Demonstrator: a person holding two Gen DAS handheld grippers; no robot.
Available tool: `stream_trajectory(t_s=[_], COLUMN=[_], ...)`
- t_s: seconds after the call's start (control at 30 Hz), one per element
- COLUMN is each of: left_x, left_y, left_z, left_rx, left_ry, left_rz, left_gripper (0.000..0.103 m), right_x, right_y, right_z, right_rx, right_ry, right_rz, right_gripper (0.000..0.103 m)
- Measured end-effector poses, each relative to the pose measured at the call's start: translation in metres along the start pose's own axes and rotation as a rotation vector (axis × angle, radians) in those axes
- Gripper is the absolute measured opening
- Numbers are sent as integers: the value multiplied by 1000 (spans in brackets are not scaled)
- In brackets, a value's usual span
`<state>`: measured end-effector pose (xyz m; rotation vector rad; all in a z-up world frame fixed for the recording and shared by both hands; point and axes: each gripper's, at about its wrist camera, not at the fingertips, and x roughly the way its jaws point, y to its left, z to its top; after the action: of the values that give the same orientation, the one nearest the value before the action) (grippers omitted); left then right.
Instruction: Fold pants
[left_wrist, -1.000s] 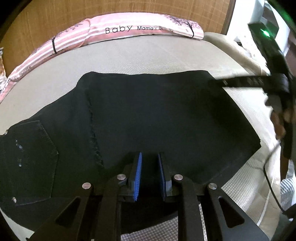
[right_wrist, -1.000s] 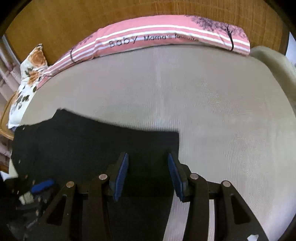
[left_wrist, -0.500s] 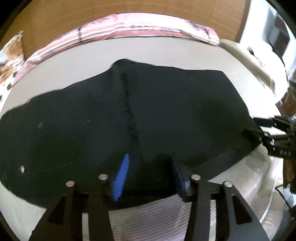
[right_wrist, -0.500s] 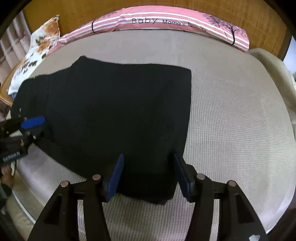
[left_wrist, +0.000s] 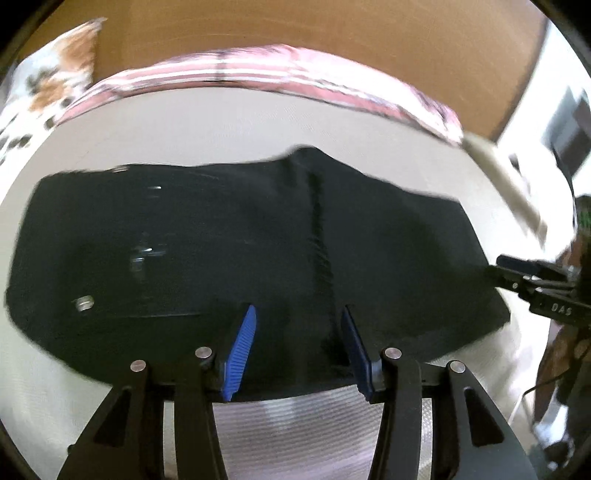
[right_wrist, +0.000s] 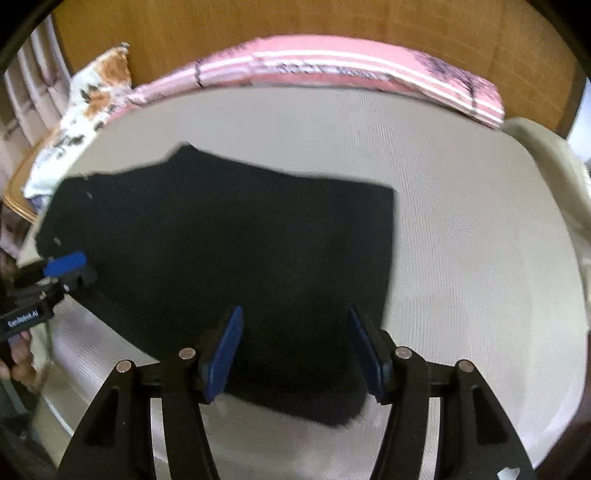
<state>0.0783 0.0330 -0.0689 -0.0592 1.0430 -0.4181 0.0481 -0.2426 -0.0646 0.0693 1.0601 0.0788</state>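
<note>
The black pants (left_wrist: 240, 251) lie folded and flat on the beige bed (left_wrist: 229, 129), with the back pocket and rivets at the left. They also show in the right wrist view (right_wrist: 229, 251). My left gripper (left_wrist: 297, 345) is open and empty above the pants' near edge. My right gripper (right_wrist: 297, 347) is open and empty above the near right corner of the pants. Each gripper shows at the edge of the other's view: the right one (left_wrist: 532, 280) and the left one (right_wrist: 55, 273).
A pink striped pillow (right_wrist: 351, 70) lies along the wooden headboard (right_wrist: 295, 26). A floral pillow (right_wrist: 81, 107) sits at the back left. A beige cushion (right_wrist: 546, 158) lies at the bed's right side. The mattress's front edge runs just under both grippers.
My left gripper opened and let go of the pants. Both grippers drew back toward the bed's front edge, so the whole folded pants came into view.
</note>
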Motion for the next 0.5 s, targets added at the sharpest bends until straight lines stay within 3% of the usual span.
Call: stream_trajectory(t_s=[0.23, 0.3, 0.5], left_x=[-35, -40, -48], left_y=[57, 74, 116], left_z=[0, -4, -16], left_rx=[-210, -276, -420], left_ry=[-79, -97, -130], left_rz=[80, 108, 173], left_gripper=[49, 49, 49], right_x=[45, 60, 104], right_y=[53, 66, 95], right_z=[60, 74, 97], right_rx=[-43, -32, -42], right_ry=[-3, 15, 70], right_rz=[139, 170, 161], right_gripper=[56, 52, 41])
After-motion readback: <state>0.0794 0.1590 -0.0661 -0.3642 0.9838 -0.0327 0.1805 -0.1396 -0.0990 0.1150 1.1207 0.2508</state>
